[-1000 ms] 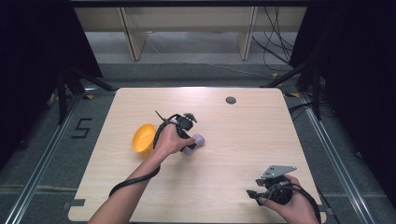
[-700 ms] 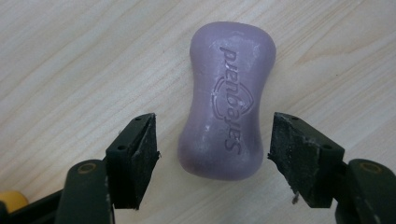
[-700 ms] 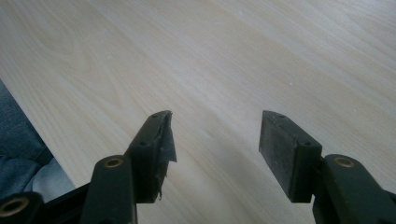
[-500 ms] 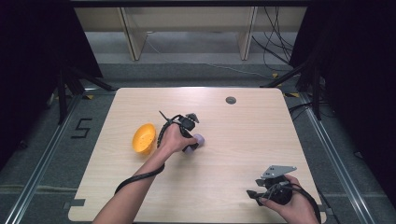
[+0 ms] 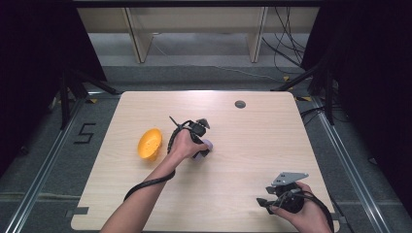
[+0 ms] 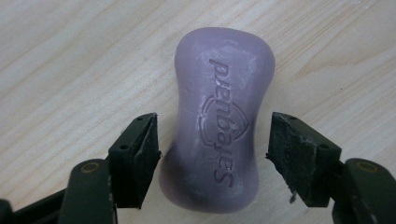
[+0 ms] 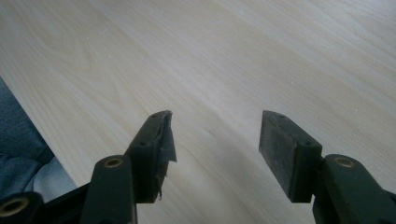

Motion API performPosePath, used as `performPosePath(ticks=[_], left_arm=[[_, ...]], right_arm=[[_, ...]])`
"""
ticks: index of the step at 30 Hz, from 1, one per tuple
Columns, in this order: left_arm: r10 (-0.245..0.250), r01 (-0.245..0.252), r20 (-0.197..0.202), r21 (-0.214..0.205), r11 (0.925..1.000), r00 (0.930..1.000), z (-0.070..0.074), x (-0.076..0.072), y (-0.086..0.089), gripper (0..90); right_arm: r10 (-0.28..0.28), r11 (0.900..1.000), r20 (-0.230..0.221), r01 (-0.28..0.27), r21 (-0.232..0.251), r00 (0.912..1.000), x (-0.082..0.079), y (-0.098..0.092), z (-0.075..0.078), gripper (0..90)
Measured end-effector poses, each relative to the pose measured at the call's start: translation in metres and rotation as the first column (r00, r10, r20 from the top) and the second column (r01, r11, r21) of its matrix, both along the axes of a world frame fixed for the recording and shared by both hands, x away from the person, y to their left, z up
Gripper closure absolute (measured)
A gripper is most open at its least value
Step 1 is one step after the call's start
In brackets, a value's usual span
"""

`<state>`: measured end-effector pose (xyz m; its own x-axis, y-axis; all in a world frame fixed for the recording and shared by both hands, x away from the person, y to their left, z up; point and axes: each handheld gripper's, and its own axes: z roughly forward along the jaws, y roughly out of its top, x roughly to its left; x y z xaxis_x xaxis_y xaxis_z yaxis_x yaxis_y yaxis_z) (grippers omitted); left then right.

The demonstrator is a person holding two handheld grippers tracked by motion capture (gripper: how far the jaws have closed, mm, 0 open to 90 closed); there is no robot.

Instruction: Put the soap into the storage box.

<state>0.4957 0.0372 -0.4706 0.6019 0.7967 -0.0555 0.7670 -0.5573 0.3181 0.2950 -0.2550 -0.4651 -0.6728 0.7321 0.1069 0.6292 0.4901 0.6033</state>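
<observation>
Starting at the left of the table (image 5: 121, 204), you've got an orange bowl (image 5: 148, 143) sitting tipped on its side, open face toward the near left, a little way in from the left edge. Just to the right of it is your left hand (image 5: 182, 145), knuckles up, holding the left gripper (image 6: 212, 149) pointed down at a purple bar of soap (image 6: 218, 119) that lies flat on the wood near the middle of the table. From above you can just see a bit of the soap (image 5: 207, 144) poking out past your fingers on the right. In the left gripper view the soap runs lengthwise away from the camera, stamped lettering facing up, and its near half sits between the two black jaws. Those jaws have just been closing in on it, but they aren't gripping yet: the one on the left side of that view looks right up against the bar or a hair off it, hard to say which, and the other one clearly has a gap of bare wood beside it. So call that gripper released, soap between the jaws but not pinched. A dark round hole (image 5: 240, 104) sits in the tabletop toward the far edge, right of center. Over at the near right corner, your right hand (image 5: 303, 213) holds the right gripper (image 7: 215, 140) low over bare wood, well apart from the soap, jaws spread wide with nothing in them.
</observation>
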Motion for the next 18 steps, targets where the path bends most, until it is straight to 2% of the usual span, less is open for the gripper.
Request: performPosePath(ticks=[2,5,7,12,18], left_arm=[[0.010,-0.010,-0.007,-0.004,0.9999,0.9999,0.0007,0.0007,-0.0010,33.4],[0.009,-0.009,-0.007,-0.002,1.0000,0.9999,0.0001,0.0016,-0.0014,33.9],[0.010,-0.010,-0.005,-0.001,1.0000,0.9999,-0.0014,0.0025,-0.0017,34.0],[0.009,-0.009,-0.020,0.003,1.0000,0.9998,-0.0035,0.0043,-0.0028,34.3],[0.007,-0.006,-0.017,0.004,1.0000,0.9998,-0.0057,0.0066,-0.0037,35.0]], right_arm=[[0.005,1.0000,0.015,-0.005,-0.006,0.9999,0.0005,-0.0002,-0.0010,44.4],[-0.007,1.0000,0.000,0.007,-0.003,1.0000,-0.0007,0.0009,-0.0010,44.3],[0.002,0.9999,0.010,-0.002,-0.010,0.9999,0.0004,-0.0001,-0.0011,44.3],[0.002,0.9999,0.008,-0.002,-0.010,1.0000,0.0004,-0.0001,-0.0011,44.3],[0.002,1.0000,0.007,-0.002,-0.008,1.0000,0.0005,0.0000,-0.0015,44.2]])
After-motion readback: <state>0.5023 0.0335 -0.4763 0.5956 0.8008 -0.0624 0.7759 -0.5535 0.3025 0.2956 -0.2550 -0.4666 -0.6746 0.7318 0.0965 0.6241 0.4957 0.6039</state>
